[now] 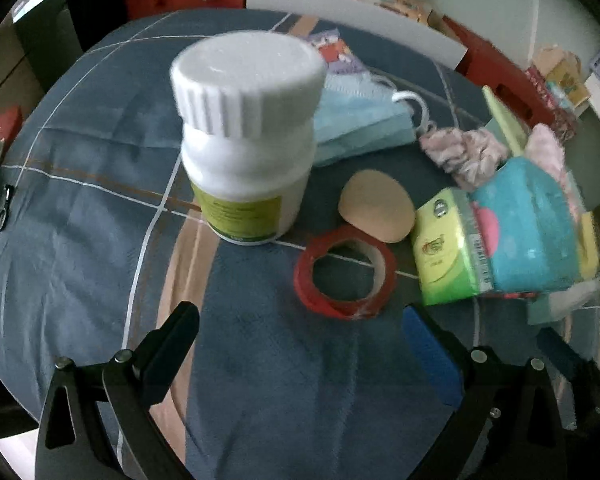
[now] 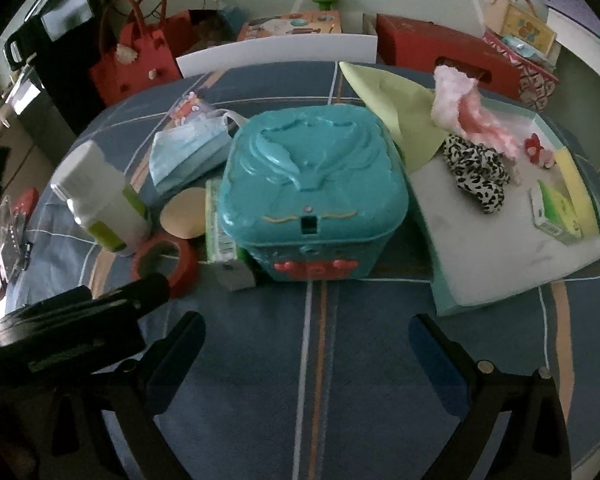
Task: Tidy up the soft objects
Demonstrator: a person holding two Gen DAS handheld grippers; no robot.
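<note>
While both of your grippers hang over the checked blue bedcover, the soft things sit spread around the teal plastic box, which stands closed at the middle of the right wrist view. Just left of the box and behind it lies the blue face mask, folded flat, its white ear loop curling toward the box lid. Closer in on that side, the beige sponge puff rests near the box's left wall, and a green tissue pack is pressed right against that wall. Right of the box, the open tray carries the leopard-print scrunchie, the fluffy pink piece behind it, a second green pack and a yellow sponge at the far edge; a pale green cloth leans between box and tray. Left of the box, past the puff, stands the white pill bottle, with the red tape roll just in front of it. Your left gripper has its fingers spread wide, nothing between them, the tape roll just ahead. Your right gripper is likewise splayed and empty, pointed at the front of the box and well short of it.
</note>
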